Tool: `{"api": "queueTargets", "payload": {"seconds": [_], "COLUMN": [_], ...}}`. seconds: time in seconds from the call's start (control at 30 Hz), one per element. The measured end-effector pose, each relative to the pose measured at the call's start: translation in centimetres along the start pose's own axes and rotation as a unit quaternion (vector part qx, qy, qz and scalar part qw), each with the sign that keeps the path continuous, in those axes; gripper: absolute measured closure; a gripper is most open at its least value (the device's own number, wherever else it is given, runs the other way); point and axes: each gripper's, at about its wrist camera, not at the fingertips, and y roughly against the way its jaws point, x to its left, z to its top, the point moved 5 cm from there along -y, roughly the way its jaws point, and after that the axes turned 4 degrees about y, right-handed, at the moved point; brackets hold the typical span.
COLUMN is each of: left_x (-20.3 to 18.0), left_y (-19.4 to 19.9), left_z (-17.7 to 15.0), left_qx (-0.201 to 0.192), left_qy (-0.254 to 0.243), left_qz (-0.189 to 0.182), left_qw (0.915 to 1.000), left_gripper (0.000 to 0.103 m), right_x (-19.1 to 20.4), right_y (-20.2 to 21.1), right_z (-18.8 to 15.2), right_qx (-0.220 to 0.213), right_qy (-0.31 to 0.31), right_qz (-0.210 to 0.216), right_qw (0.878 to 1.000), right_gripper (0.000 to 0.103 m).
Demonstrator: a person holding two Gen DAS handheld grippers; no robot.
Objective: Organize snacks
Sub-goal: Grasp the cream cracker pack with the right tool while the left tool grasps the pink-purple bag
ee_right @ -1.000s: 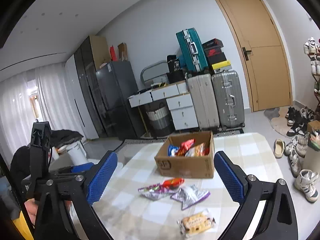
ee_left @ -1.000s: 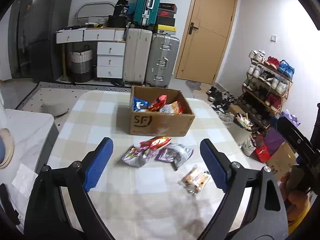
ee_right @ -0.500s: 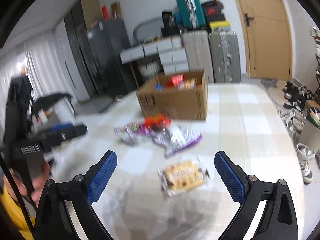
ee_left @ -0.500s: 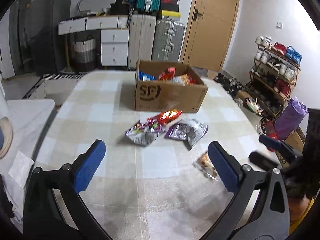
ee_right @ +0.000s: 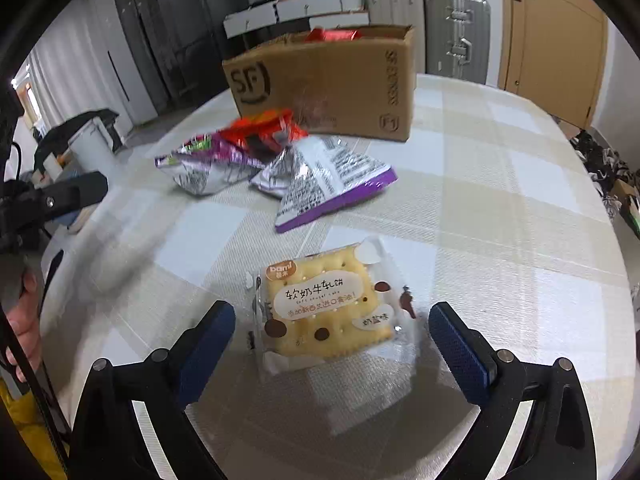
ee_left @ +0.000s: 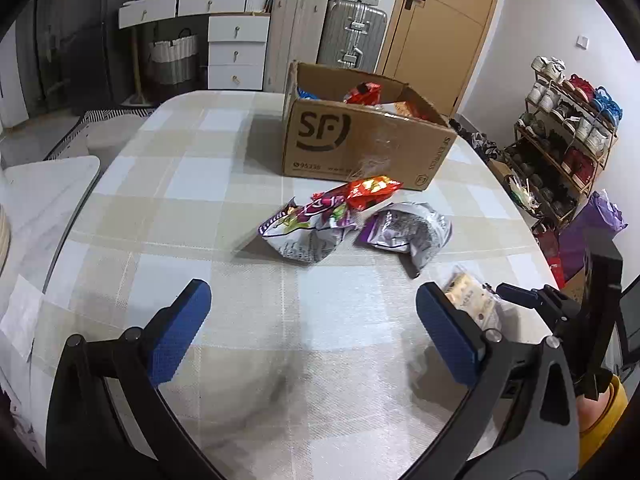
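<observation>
1. The left gripper (ee_left: 310, 330), its jaws having just opened wide, holds nothing over bare tablecloth (ee_left: 180, 184).
2. The cracker packet (ee_right: 326, 306) lies near the table's front edge, between the spread, empty fingers of the right gripper (ee_right: 332, 344).
3. It looks light, crinkly and brittle; a gentle pinch across its side edges suits.

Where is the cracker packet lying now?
In the right wrist view, the cracker packet lies on the table between the open right gripper, nearer than the purple bag.
</observation>
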Motion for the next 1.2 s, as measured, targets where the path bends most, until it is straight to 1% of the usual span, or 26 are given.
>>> {"api": "queueTargets", "payload": {"seconds": [0.17,0.23,0.3,0.43,0.5,0.57,0.7,0.87,0.97,1.0,1.03,1.1,1.2], "left_x": [0.5,0.6,0.8,1.0,1.3,1.6,2.3,3.1,3.6,3.7,3.8,3.6,3.1], "left_y": [-1.7,-2.3,-2.7,-3.0,-2.8,-2.5,-2.2,-1.8,-2.0,-2.3,-2.5,-3.1,-4.0], "left_z": [0.0,-0.1,0.0,0.2,0.1,0.1,0.1,0.1,0.5,0.8,1.0,1.7,3.0], "left_qx": [0.013,0.017,0.019,0.021,0.021,0.02,0.019,0.017,0.019,0.024,0.031,0.042,0.046], "left_qy": [0.01,0.013,0.013,0.018,0.022,0.024,0.032,0.038,0.044,0.048,0.053,0.062,0.065], "left_qz": [0.004,0.004,0.004,0.007,0.007,0.01,0.013,0.019,0.022,0.024,0.025,0.015,0.006], "left_qw": [0.9999,0.9998,0.9997,0.9996,0.9995,0.9995,0.9992,0.999,0.9986,0.9983,0.9978,0.9971,0.9968], "left_gripper": [0.001,0.001,0.001,0.001,0.001,0.001,0.001,0.001,0.001,0.001,0.001,0.001,0.001], "right_x": [0.6,0.9,1.1,1.1,1.0,0.8,0.7,0.4,0.0,-0.1,-0.2,-0.3,-0.1], "right_y": [-1.0,-1.4,-1.3,-1.1,-0.9,-0.6,-0.2,0.8,1.7,1.9,2.0,2.1,2.4], "right_z": [0.3,0.4,0.4,0.5,0.5,0.5,0.3,0.3,0.5,0.7,0.8,1.1,1.5], "right_qx": [0.013,0.017,0.017,0.013,0.009,0.003,-0.008,-0.027,-0.05,-0.055,-0.059,-0.063,-0.07], "right_qy": [0.035,0.049,0.059,0.063,0.062,0.052,0.033,-0.007,-0.043,-0.051,-0.053,-0.051,-0.055], "right_qz": [-0.019,-0.027,-0.034,-0.031,-0.031,-0.026,-0.015,0.027,0.069,0.075,0.074,0.068,0.081], "right_qw": [0.999,0.998,0.998,0.997,0.998,0.998,0.999,0.999,0.995,0.994,0.994,0.994,0.993], "right_gripper": [0.004,0.006,0.013,0.023,0.037,0.039,0.04,0.041,0.041,0.041,0.041,0.041,0.041]}}
